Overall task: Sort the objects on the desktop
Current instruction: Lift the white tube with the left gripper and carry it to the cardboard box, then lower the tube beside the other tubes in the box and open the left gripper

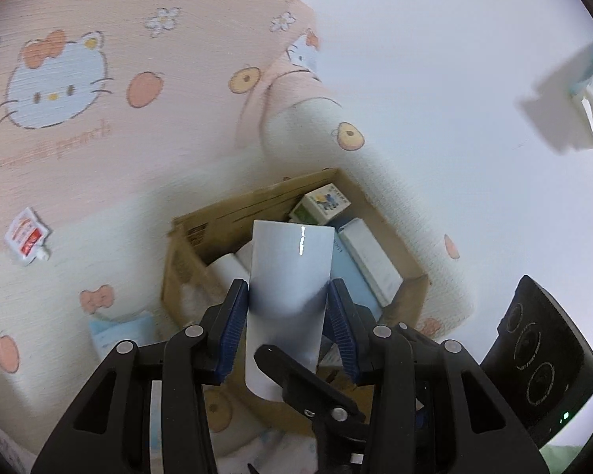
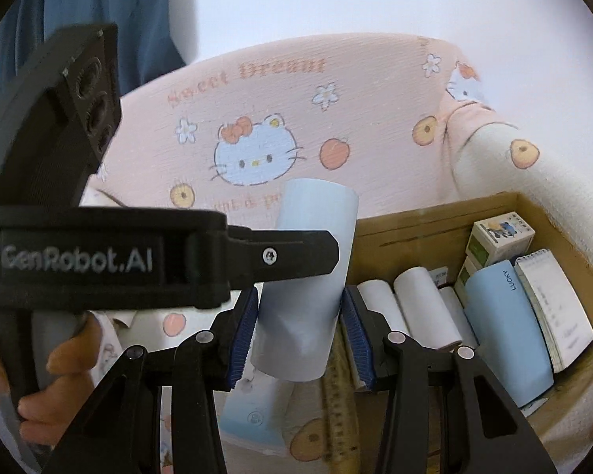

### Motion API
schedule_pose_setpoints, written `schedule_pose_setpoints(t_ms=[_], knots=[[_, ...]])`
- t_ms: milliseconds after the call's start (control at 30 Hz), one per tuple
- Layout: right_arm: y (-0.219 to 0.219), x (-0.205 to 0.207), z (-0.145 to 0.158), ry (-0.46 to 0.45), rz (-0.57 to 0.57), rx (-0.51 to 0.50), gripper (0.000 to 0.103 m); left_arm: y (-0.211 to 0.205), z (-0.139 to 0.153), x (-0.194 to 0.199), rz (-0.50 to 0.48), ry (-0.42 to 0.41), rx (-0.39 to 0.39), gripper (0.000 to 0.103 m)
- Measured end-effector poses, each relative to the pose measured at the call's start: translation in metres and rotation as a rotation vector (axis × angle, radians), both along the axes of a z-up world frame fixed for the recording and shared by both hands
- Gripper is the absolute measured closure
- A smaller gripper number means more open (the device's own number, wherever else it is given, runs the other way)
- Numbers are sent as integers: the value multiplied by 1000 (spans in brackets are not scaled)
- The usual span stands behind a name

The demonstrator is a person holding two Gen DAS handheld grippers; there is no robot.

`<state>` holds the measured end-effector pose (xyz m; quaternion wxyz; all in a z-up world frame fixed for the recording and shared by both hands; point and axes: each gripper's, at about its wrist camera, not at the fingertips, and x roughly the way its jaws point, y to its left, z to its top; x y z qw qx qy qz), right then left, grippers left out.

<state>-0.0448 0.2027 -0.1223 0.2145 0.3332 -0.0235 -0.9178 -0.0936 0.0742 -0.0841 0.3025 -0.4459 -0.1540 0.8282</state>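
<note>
A pale blue tube (image 1: 288,276) stands between both grippers over the rim of a cardboard box (image 1: 225,213). My left gripper (image 1: 286,300) has its blue pads (image 1: 235,316) against the tube's sides. In the right wrist view my right gripper (image 2: 300,316) also has its pads (image 2: 245,328) against the same tube (image 2: 308,276), and the left gripper's finger (image 2: 288,254) crosses in front of it. The box (image 2: 435,217) holds white rolls (image 2: 415,300), a blue case (image 2: 506,328), a notepad (image 2: 553,304) and a small printed carton (image 2: 502,241).
A pink Hello Kitty cloth (image 1: 79,118) covers the surface. A red and white sachet (image 1: 27,239) lies at the left. A blue packet (image 1: 118,331) lies beside the box. The right gripper's body (image 1: 541,359) is at the lower right. A person's hand (image 2: 63,367) holds the left gripper.
</note>
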Motion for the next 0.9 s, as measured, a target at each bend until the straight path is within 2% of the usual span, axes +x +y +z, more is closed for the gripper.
schedule_pose_setpoints(t_ms=[267,567,900], knots=[[38,-25,4,-4,-10,55,62,46,2,-26,-75,-24,5,57],[83,-55,-1,-64,3,77,62,94,-4,-51,-119,-83,5,58],[96,-95,-28,-191,62,266,62,130,-38,-87,-133,-236,10,58]])
